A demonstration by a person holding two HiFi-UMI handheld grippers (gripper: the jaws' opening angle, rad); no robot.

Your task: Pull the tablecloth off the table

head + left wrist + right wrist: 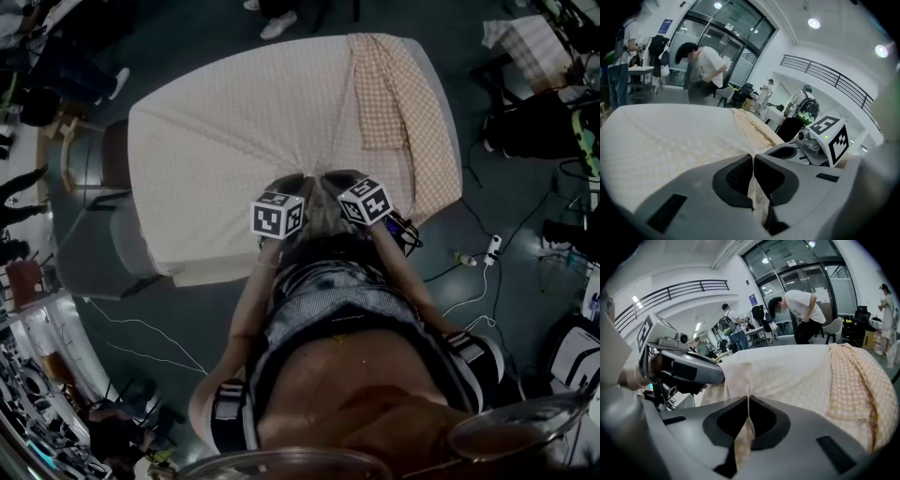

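Pale checked tablecloth (234,131), spread ahead of the left tool (289,183) and right tool (335,180) — near edge pinched up in both, creases fanning away — an orange-checked strip folded over beyond the right.

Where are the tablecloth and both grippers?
tablecloth (234,122), head view, flat middle stretch.
left gripper (753,159), left gripper view, between its fingertips, pinching the tablecloth.
right gripper (748,399), right gripper view, between its fingertips, pinching the tablecloth.

No word, number or brand can be read anywhere. The cube (277,216) on the left gripper (298,179) and the cube (366,202) on the right gripper (328,177) bear only black-and-white square patterns (no letters), and a blue sign (752,299) on the far wall is too small to make out
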